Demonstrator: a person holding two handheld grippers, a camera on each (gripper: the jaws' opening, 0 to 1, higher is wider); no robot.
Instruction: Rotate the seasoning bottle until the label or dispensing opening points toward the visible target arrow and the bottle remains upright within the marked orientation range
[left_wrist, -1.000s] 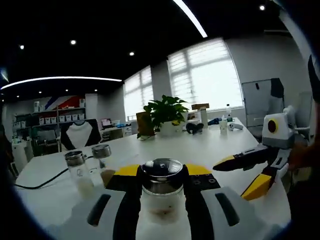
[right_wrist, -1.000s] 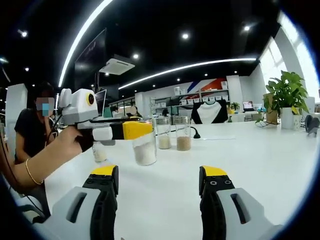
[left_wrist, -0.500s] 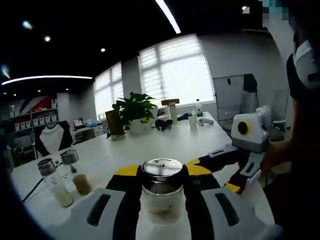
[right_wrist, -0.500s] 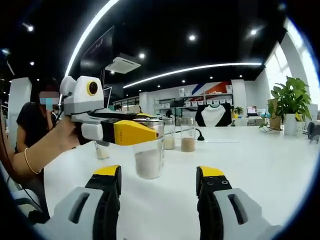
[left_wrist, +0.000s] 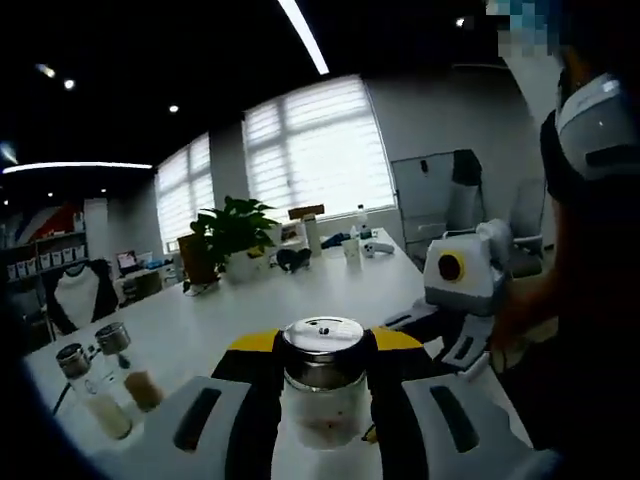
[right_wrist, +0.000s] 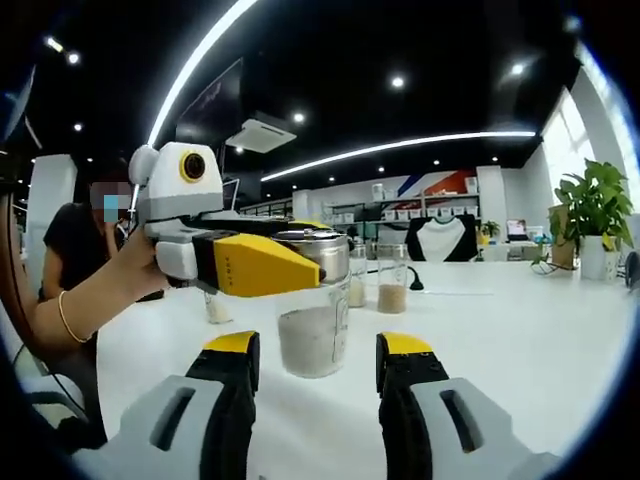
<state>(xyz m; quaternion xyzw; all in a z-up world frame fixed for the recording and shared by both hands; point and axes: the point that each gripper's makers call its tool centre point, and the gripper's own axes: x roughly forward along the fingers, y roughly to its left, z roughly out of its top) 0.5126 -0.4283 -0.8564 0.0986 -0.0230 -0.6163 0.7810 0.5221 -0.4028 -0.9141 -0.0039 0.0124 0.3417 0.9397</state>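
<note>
The seasoning bottle (left_wrist: 322, 380) is clear glass with a steel lid and pale powder inside. It stands upright above the white table (left_wrist: 250, 310). My left gripper (left_wrist: 322, 350) is shut on it just under the lid. In the right gripper view the same bottle (right_wrist: 312, 335) stands right beyond my own jaws, with the left gripper (right_wrist: 300, 265) clamped on its neck from the left. My right gripper (right_wrist: 318, 350) is open, its yellow tips flanking the bottle's lower half without touching. In the left gripper view the right gripper (left_wrist: 420, 345) reaches in from the right, close to the bottle.
Two more glass bottles (left_wrist: 85, 385) (left_wrist: 125, 365) stand at the left of the table, seen also as bottles (right_wrist: 392, 280) (right_wrist: 357, 280) behind the held one. A smaller jar (right_wrist: 217, 305) sits near the person's hand (right_wrist: 100, 300). A potted plant (left_wrist: 228, 235) stands further back.
My right gripper has closed in on the bottle and its jaws have narrowed slightly. The left gripper has kept hold of the bottle while its view swung, shifting the room leftward.
</note>
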